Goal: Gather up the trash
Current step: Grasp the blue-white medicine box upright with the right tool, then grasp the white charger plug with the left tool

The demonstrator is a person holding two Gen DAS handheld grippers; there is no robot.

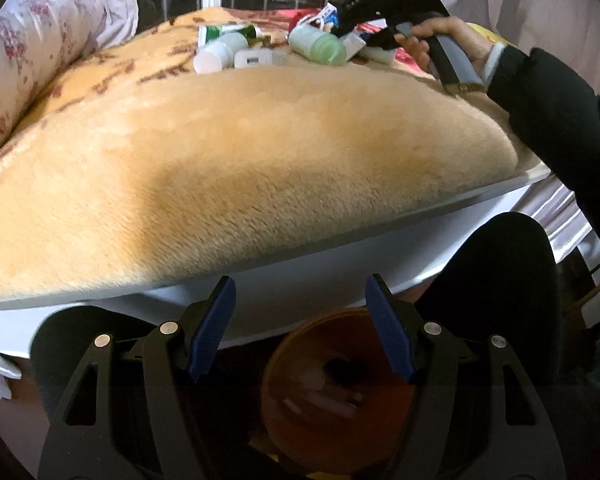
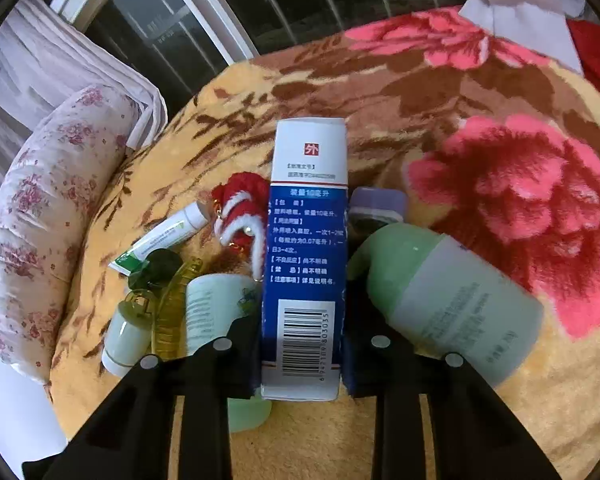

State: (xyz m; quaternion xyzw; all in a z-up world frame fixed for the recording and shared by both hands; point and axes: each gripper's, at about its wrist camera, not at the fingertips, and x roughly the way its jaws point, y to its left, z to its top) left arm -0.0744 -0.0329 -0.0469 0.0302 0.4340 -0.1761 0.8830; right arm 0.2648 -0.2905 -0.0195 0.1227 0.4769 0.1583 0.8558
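Plush floral blanket point(image 2: 480, 112) covers bed, clutter heaped on it. I see right gripper point(image 2: 304, 364) clenched on blue-white box point(image 2: 306, 264), box long axis running straight away from camera, barcode end nearest. Left gripper point(image 1: 300, 328) released, fingers spread, hanging above orange bin point(image 1: 336, 392) beside bed edge.
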